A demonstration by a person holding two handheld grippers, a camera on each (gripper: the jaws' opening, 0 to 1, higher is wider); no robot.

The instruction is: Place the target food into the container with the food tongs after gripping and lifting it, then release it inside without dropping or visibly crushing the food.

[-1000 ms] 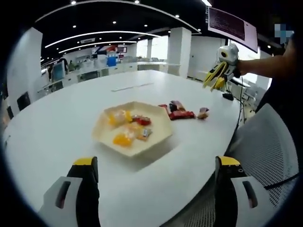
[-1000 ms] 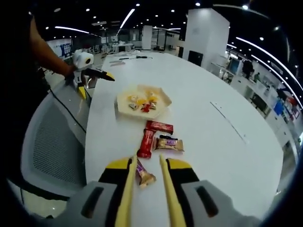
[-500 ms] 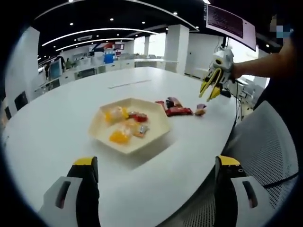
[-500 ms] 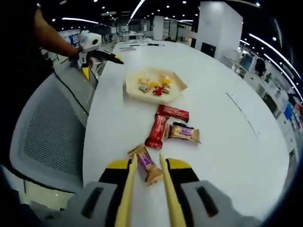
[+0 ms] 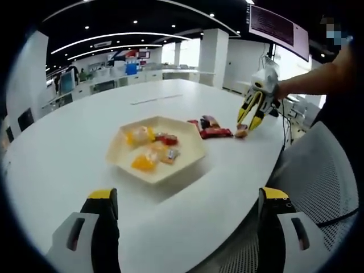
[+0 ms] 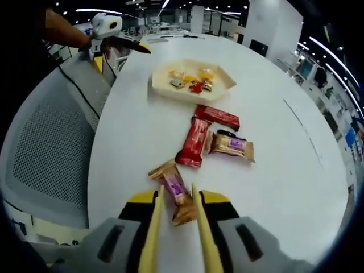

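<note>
Both views are evenly lit from above by rows of ceiling spotlights and curved light strips (image 5: 119, 38). The white table (image 5: 68, 148) is rendered bright, with mild glare. A soft shadow is cast beneath the tray (image 5: 156, 151). Straight lines are bent strongly toward the edges by the fisheye lens. Distant background detail is softened.
</note>
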